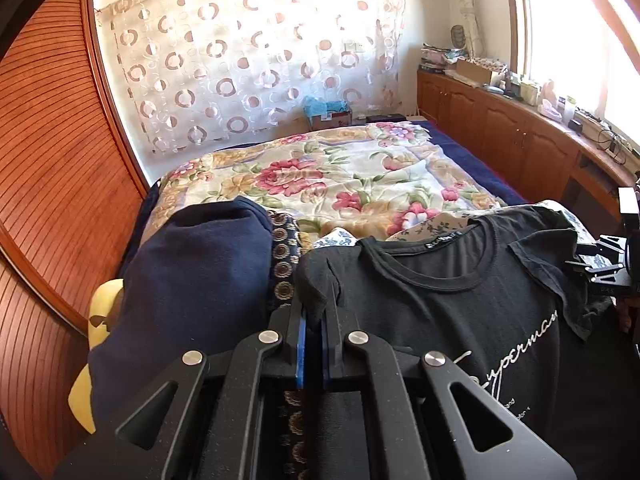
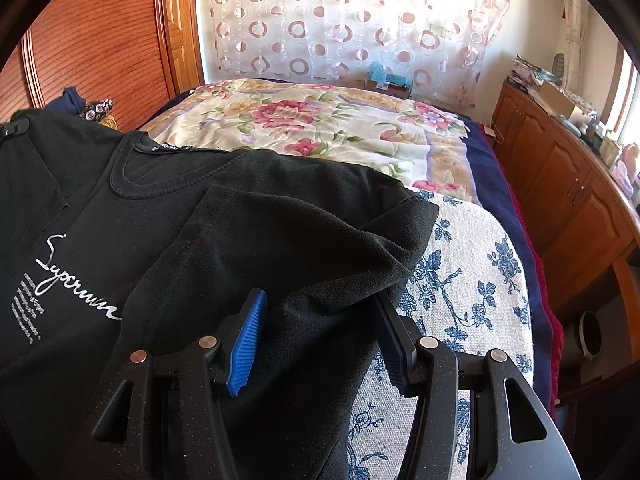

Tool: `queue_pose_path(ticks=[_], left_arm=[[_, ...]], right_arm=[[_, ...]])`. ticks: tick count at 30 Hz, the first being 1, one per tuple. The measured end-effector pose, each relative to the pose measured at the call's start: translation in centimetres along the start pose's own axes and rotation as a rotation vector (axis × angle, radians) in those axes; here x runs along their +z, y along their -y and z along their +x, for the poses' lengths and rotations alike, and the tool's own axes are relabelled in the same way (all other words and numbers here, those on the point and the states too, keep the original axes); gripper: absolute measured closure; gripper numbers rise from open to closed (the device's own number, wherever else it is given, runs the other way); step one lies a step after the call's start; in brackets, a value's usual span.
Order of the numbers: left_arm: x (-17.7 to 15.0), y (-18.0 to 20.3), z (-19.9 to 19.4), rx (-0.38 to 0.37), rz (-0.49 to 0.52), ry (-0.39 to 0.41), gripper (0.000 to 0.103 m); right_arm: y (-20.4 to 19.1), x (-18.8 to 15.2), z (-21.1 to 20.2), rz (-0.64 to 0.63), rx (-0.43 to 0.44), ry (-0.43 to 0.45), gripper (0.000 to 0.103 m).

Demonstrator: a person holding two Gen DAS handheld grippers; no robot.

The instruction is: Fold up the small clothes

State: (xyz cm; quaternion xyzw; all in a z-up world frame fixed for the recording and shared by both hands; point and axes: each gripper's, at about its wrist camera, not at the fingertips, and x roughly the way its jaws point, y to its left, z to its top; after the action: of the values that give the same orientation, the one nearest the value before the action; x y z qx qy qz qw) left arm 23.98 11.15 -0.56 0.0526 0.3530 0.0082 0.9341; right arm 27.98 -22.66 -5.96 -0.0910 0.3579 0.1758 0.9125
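The left gripper [image 1: 316, 312] pinches the black shirt [image 1: 460, 300] tight. The right gripper [image 2: 320, 336] is apart, with shirt cloth between its pads.

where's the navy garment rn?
Left wrist view, left of centre: the navy garment is piled beside the black t-shirt, a patterned dark cloth strip between them, and the wooden wardrobe on its far side.

The black T-shirt [image 2: 248, 216] is matt, soft knit cloth with glossy white print, the cover [image 2: 472, 280] under it a coarser woven cloth, the grippers' [image 1: 314, 312] frames matt, grainy black plastic, probably, with bright metal pins and ribbed blue pads [image 2: 248, 340], the cabinets [image 1: 500, 128] glossy wood.
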Motion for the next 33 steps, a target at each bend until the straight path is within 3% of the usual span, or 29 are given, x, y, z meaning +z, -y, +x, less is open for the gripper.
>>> queue_pose_path(ticks=[4, 8, 20, 22, 24, 33], left_arm=[[-0.1, 0.7, 0.4, -0.012, -0.002, 0.003, 0.097], [-0.3, 1.1, 0.4, -0.036, -0.005, 0.015, 0.097], [-1.3, 1.9, -0.8, -0.103, -0.024, 0.048, 0.097], [-1.6, 2.1, -1.4, -0.121, -0.031, 0.059, 0.097], [-1.9, 2.1, -2.4, -0.137, -0.044, 0.084, 0.097], [-3.5, 3.0, -7.9, -0.172, -0.051, 0.164, 0.098]], right_arm=[[1.4, 0.2, -0.7, 0.046, 0.034, 0.006, 0.048], [3.3, 0.8, -0.6, 0.086, 0.009, -0.003, 0.040], [5.3, 3.4, 2.8, 0.143, 0.074, -0.055, 0.040], [5.1, 3.5, 3.0, 0.130, 0.086, -0.046, 0.056], [4.8, 3.3, 3.0, 0.117, 0.125, -0.051, 0.095], [2.3, 2.6, -5.3, 0.056, 0.135, 0.137, 0.096]])
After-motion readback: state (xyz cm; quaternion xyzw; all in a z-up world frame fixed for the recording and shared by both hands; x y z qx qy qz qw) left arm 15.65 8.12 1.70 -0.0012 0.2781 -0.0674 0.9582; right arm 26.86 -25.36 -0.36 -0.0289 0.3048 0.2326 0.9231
